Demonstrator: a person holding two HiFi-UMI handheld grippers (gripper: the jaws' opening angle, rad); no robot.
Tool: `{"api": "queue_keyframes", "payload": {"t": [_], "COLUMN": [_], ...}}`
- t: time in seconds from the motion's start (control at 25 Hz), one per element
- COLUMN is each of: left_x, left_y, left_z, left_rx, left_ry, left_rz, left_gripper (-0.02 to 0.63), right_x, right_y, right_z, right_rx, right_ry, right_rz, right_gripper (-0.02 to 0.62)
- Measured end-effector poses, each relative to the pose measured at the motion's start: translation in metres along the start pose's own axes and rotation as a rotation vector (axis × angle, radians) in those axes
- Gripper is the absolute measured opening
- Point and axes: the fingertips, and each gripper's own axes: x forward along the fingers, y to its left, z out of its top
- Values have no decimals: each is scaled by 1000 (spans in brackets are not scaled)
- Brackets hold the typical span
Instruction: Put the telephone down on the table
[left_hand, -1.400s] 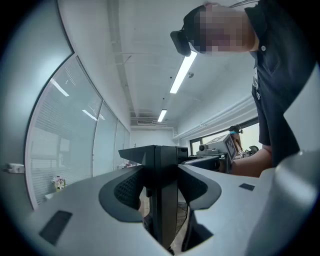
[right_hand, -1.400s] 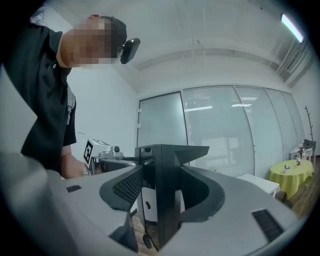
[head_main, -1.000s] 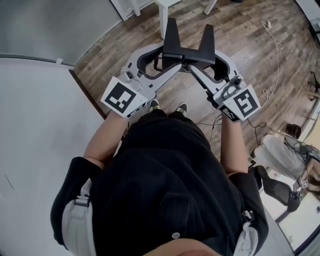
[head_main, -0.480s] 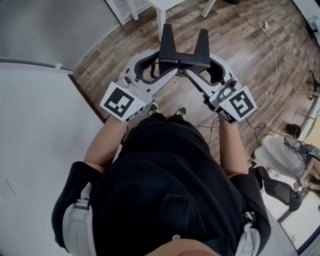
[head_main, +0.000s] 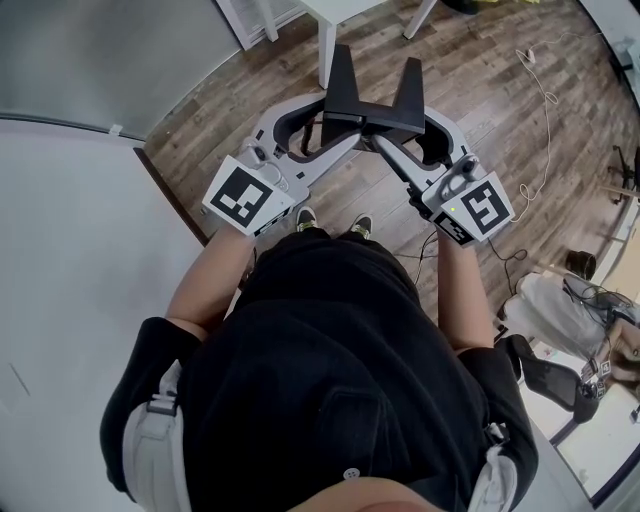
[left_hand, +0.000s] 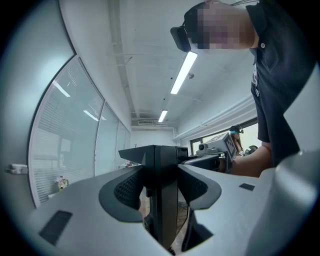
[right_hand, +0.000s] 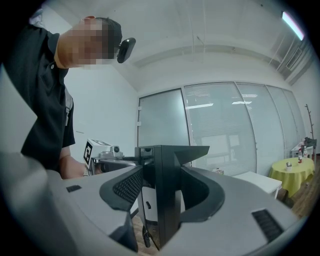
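The white table (head_main: 70, 300) fills the left of the head view. Its dark edge (head_main: 172, 195) runs diagonally just beside the person's (head_main: 330, 380) left arm, and its top is bare where it shows, so there looks to be plenty of room for setting something down. The wood floor (head_main: 470, 60) lies below the grippers, with white legs (head_main: 326, 40) just beyond them, a loose cable (head_main: 545, 100) to the right, and a chair (head_main: 555, 375) near the person's right side. The left gripper (head_main: 338, 95) and right gripper (head_main: 410, 98) are held out over the floor, past the table edge, angled inward so that their black tips meet or nearly meet. In each gripper's own view, left (left_hand: 161, 190) and right (right_hand: 165, 195), the jaws are pressed together with nothing between them. The telephone appears in no view, so it isn't in hand and I can't tell where it is. A handset would likely be light, stiff and smooth-shelled, so it may slip. The narrow middle of the handle would probably be the best place to grip it, and any cord would need watching. To reach the table, the grippers would swing left over that edge, which looks unobstructed.
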Motion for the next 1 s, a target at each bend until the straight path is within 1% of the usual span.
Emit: {"api": "queue_keyframes", "payload": {"t": [0.16,0.32,0.52,0.68,0.8,1.0], "left_x": [-16,-26,-26,-16,-1,25], "left_y": [17,30,40,52,64,82], "left_z": [-7,-11,-15,-20,-18,-20], "left_rx": [-4,-11,-19,-19,-36,-40], "left_ry": [0,7,10,12,-6,-8], "left_rz": [-6,-18,-37,-43,-20,-1], "left_gripper": [219,219,219,219,219,219], "right_x": [22,38,47,53,56,61], "right_y": [7,11,6,-8,-25,-57], "right_z": [-6,-11,-14,-18,-19,-20], "right_rx": [-6,10,21,23,19,17], "right_ry": [10,14,9,15,14,19], "right_rz": [-5,-20,-40,-42,-39,-20], "right_gripper": [242,242,242,242,242,242]}}
